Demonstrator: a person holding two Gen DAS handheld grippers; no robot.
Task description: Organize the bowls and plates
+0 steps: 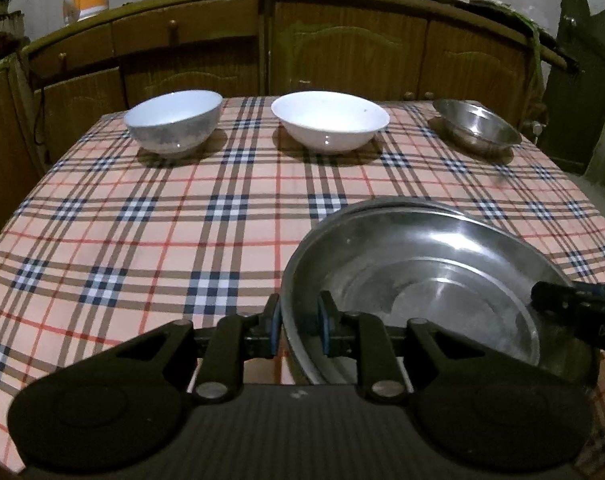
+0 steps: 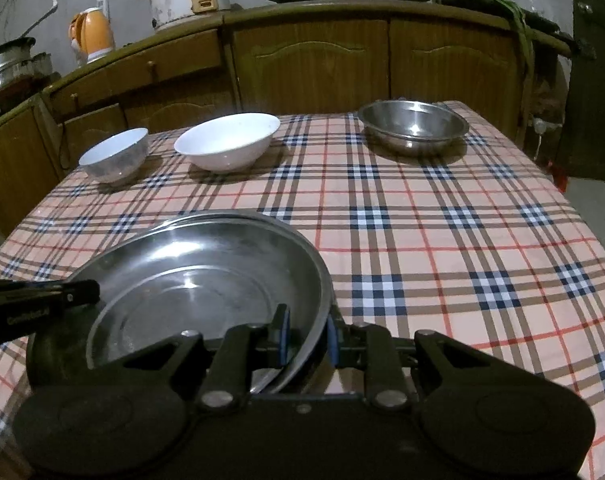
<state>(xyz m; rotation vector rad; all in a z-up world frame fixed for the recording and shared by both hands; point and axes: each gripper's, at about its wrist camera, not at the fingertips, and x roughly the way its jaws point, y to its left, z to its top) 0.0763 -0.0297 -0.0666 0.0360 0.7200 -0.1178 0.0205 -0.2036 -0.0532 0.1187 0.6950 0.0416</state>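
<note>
Both grippers pinch the steel plate (image 1: 430, 280) by opposite rims, left gripper (image 1: 300, 330) and right gripper (image 2: 307, 338), near edge of the checked tablecloth (image 1: 142, 220); likely mid-carry, next needs level placement.

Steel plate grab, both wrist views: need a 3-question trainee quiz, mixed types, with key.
1. True or false: the left gripper and the right gripper each pinch the rim of the same steel plate.
2. Multiple choice: along the far side of the table, which bowl stands between the other two? A) the small grey bowl B) the white bowl C) the steel bowl
3. Fill in: the orange kettle stands on the ____ behind the table.

Key: 1 true; 2 B; 3 counter
</note>
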